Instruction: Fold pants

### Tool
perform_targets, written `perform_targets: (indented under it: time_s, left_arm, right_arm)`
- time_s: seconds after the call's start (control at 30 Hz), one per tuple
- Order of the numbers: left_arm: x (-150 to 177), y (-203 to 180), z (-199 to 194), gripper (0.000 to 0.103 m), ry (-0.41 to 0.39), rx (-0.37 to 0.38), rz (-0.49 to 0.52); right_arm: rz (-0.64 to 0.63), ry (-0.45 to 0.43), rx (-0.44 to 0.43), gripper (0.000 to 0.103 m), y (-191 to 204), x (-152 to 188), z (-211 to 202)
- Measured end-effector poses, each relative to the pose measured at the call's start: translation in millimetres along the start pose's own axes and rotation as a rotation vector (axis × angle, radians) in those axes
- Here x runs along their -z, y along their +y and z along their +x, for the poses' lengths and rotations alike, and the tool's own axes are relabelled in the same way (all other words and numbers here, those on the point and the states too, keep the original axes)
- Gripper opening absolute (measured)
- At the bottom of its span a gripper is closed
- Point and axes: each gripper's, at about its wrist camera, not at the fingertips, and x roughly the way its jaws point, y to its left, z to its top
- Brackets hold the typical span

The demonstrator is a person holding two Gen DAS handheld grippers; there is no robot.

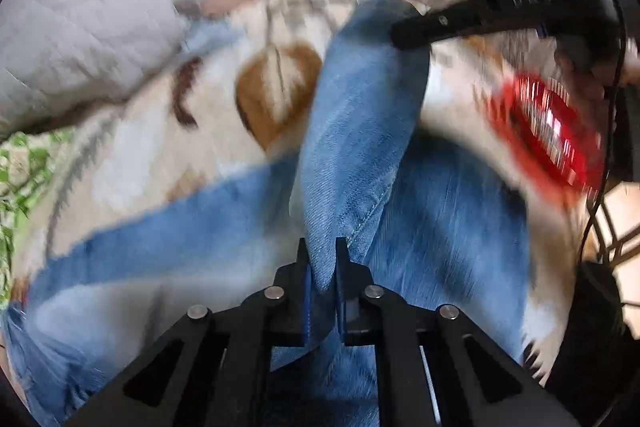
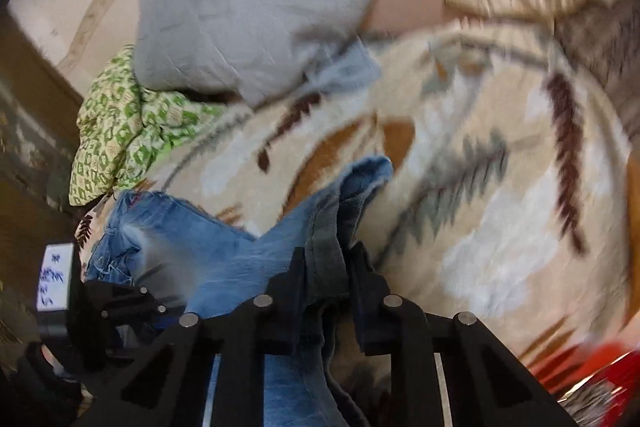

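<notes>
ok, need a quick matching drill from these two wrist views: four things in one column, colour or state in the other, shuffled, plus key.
Column 1:
1. left gripper
2. jeans
3. quilted cover
4. crumpled cloth

Column 2:
A. green and cream print
B. plain grey
C. shut on a fold of denim
D. faded blue, lying on the patterned blanket

Pairs: 1-C, 2-D, 3-B, 4-A
</notes>
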Motion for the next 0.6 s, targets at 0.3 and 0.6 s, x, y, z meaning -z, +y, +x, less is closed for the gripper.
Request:
perform_targets:
  time_s: [0.3, 0.6]
  left_arm:
    - [-64, 2, 10, 0.009, -0.137, -0.036, -0.083]
    - [-47, -7, 36, 0.095, -0.016, -0.091, -0.114]
  right_arm:
    - [0.024, -0.11, 0.178, 0.019, -28, -52, -46]
    - [0.163, 0.09, 0.294, 0.067, -78, -22, -13]
